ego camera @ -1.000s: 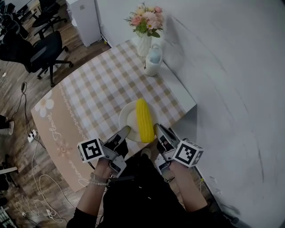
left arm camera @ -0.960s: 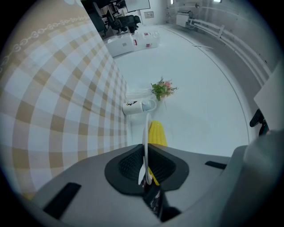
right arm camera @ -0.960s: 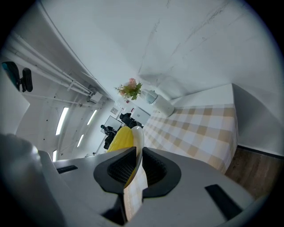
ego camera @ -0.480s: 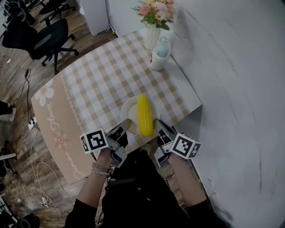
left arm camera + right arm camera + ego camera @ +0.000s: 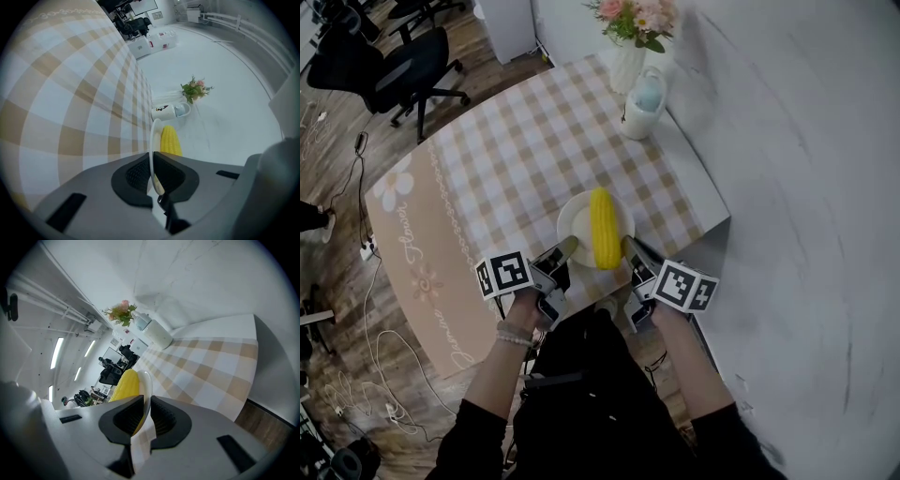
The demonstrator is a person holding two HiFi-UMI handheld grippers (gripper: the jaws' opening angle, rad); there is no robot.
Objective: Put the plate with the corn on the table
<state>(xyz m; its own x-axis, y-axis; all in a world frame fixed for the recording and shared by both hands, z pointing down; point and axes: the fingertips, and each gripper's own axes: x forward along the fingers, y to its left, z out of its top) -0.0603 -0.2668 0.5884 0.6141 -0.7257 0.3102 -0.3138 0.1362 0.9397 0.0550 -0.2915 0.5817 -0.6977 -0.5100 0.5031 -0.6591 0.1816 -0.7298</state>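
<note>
Room: white wall is running down the right side, and wooden floor is showing at the left with an office chair at the far left.
Table: the table is standing against that wall, wearing a beige-and-white checked cloth with a plain flowered border along its left side.
Far end: pink flowers are sitting in a white vase, and a white jug is standing just beside it on the near side, both close to the wall.
Plate: the white plate is sitting over the near right part of the cloth, close to the near edge. Whether it is resting on the cloth or hanging just above it cannot be told.
Corn: the yellow corn is lying on the plate's right half, pointing from near to far.
Left gripper: the left gripper is pinching the plate's near-left rim, jaws pressed together on the thin edge.
Right gripper: the right gripper is biting the near-right rim, and its jaws are opening right now, with the rim between the pads and touching them.
Person: dark sleeves are reaching in from the near side, with a bracelet showing on the left wrist.
</note>
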